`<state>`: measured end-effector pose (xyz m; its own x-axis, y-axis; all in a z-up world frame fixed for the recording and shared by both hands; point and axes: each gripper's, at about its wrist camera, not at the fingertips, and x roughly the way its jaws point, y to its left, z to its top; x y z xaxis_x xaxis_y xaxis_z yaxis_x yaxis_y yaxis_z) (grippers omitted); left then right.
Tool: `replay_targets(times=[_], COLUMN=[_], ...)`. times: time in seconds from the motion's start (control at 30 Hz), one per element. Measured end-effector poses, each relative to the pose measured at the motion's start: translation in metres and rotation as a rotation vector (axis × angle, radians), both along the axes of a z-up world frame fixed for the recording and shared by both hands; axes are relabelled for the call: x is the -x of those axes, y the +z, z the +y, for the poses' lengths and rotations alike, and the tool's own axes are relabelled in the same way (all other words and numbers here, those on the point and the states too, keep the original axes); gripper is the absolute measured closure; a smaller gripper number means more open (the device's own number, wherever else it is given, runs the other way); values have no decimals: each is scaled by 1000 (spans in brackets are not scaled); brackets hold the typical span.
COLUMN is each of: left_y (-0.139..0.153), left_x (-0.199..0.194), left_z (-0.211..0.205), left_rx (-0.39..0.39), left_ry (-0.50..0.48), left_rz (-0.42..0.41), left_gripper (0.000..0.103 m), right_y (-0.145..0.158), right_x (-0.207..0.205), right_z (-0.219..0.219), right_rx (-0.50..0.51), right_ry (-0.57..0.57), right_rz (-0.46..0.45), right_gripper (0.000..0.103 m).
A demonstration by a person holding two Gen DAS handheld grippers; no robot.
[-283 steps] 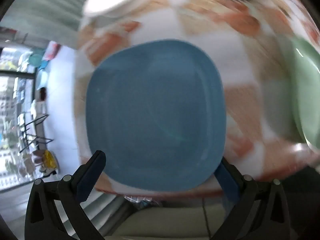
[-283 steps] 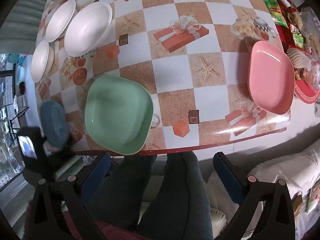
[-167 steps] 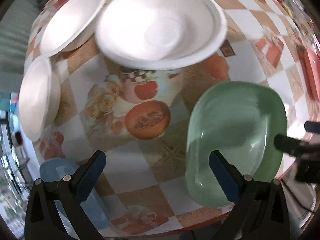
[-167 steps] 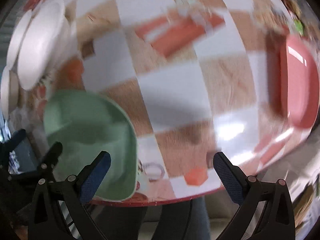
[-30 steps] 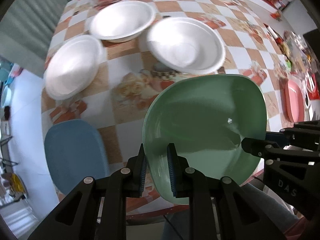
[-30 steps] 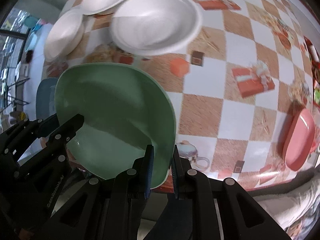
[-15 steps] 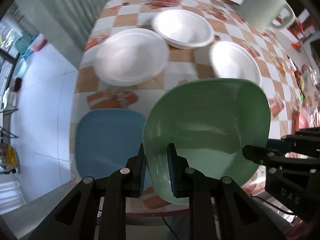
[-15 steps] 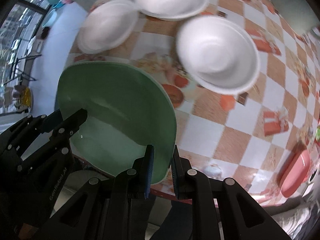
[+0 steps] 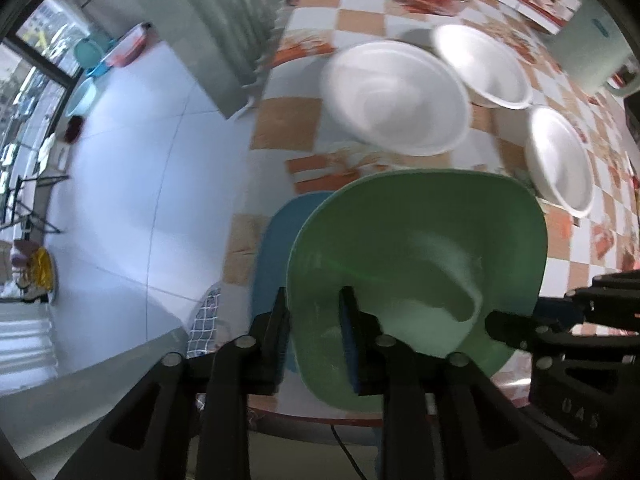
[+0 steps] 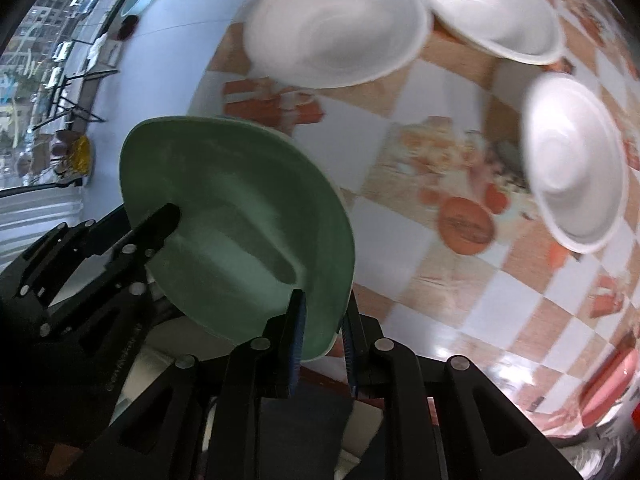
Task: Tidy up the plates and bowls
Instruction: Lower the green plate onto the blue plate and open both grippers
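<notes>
The green plate sits over the blue plate at the table's near left corner, its near rim between our left gripper fingers, whose jaws are opening. Our right gripper pinches the opposite rim. We should settle it square on the blue plate before letting go. Farther in, three white bowls wait unstacked.

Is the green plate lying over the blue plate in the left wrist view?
Yes, the green plate covers most of the blue plate, of which only a strip shows along its left side.
</notes>
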<state>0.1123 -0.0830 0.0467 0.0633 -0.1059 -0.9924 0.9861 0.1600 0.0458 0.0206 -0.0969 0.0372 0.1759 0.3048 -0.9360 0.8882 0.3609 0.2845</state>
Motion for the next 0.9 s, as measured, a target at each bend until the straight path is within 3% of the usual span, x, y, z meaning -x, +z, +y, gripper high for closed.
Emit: replay_targets(times=[0.07, 0.13, 0.17, 0.2, 0.27, 0.6, 0.8, 0.9], left_y=[-2, -2, -3, -3, -4, -33, -57, -58], left_x=[-6, -8, -10, -11, -15, -41, -35, -24], left_z=[1, 4, 6, 7, 10, -7, -19, -17], left_rx=[3, 7, 12, 22, 26, -28, -70, -79], left_ry=[14, 13, 11, 9, 13, 23, -5, -28], left_rz=[-26, -87, -102, -106, -103, -110, -42, -60], left_gripper=[38, 29, 29, 29, 24, 24, 23, 24], right_y=[-2, -6, -6, -6, -6, -3, 2, 9], right_x=[-1, 6, 9, 19, 30, 84, 124, 142], right_z=[0, -2, -1, -4, -7, -13, -12, -14], right_rx=[-11, 0, 2, 3, 1, -7, -21, -3], right_ry=[3, 6, -3, -25, -53, -155, -236, -265], right_rz=[-5, 28, 35, 38, 44, 87, 98, 104], right_gripper=[82, 62, 42, 37, 37, 37, 37, 37])
